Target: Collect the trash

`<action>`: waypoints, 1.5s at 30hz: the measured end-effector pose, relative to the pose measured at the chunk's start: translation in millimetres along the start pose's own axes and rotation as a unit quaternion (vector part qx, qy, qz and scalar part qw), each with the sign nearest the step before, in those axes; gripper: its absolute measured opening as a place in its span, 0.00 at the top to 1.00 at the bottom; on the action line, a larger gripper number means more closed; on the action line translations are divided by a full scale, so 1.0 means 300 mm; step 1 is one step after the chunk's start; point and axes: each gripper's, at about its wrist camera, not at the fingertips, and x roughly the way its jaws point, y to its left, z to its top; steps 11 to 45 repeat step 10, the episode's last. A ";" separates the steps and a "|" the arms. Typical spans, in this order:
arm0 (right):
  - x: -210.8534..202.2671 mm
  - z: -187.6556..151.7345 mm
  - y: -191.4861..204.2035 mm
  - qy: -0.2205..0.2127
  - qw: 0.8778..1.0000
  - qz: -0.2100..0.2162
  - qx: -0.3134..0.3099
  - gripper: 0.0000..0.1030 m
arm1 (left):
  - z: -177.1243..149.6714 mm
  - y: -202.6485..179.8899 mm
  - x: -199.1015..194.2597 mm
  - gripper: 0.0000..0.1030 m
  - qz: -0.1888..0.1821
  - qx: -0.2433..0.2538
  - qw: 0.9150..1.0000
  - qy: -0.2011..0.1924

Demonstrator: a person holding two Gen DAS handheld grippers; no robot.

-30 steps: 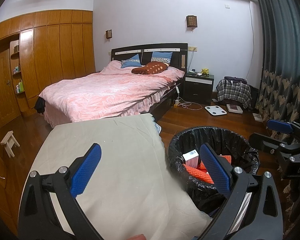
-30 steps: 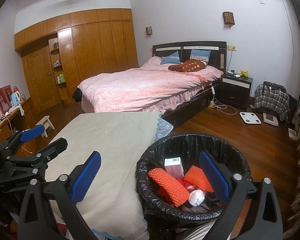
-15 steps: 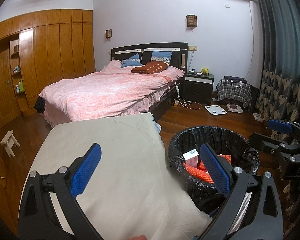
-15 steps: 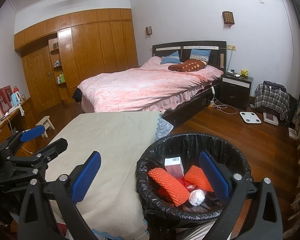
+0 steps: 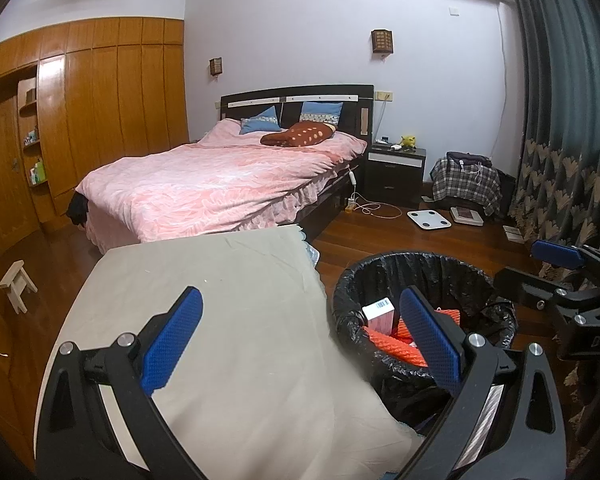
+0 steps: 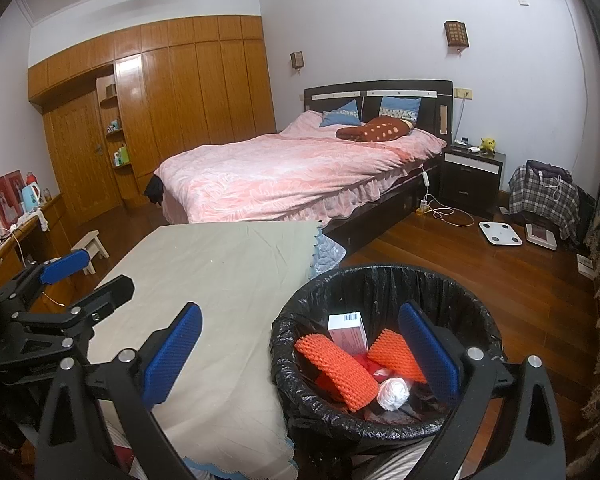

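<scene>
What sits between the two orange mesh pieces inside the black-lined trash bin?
A pink-and-white carton stands between the orange mesh pieces, seen in the right wrist view.

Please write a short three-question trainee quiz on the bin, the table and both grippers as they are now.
1. True or false: the right gripper holds a piece of trash.
2. Which lies in the bin? A) white crumpled wad B) glass bottle C) banana peel
3. Fill in: the bin stands beside the cloth-covered ____.

Key
1. False; both it and the left gripper are open and hold nothing.
2. A; it lies with orange mesh pieces and a small box.
3. table
</scene>
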 end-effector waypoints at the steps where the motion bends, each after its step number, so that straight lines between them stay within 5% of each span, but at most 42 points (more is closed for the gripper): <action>1: 0.000 -0.001 0.005 0.000 1.000 0.000 0.000 0.06 | 0.001 -0.003 0.001 0.06 0.000 0.000 1.000 0.000; 45: 0.004 -0.010 0.002 0.001 1.000 -0.001 0.002 0.06 | -0.006 -0.004 -0.004 0.06 0.000 0.001 1.000 0.003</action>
